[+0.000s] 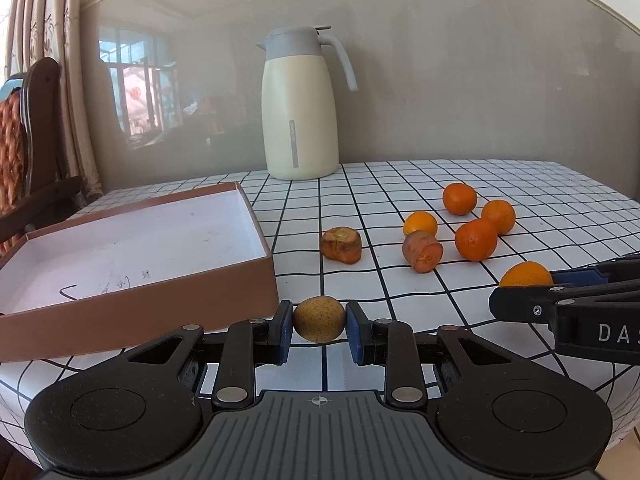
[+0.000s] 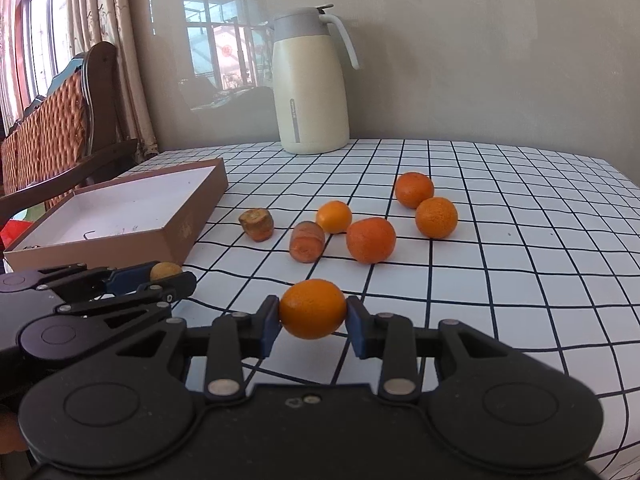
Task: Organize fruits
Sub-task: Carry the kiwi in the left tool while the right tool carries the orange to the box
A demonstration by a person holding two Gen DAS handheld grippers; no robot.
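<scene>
On the checked worktop (image 2: 500,240) the box (image 1: 132,240) sits empty, four oranges (image 2: 371,240) unsorted; left hand-held gripper (image 1: 319,325) clamps a yellowish fruit (image 1: 319,319), right hand-held gripper (image 2: 313,314) an orange (image 2: 313,308).

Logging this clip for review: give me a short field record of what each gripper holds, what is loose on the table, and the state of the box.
left gripper: shut on small yellow-brown fruit
right gripper: shut on orange
loose oranges: four, on the checked tablecloth
carrot chunks: two, left of the oranges
box: open, no fruit visible inside, pen marks on its floor
jug: upright at the back by the wall
</scene>
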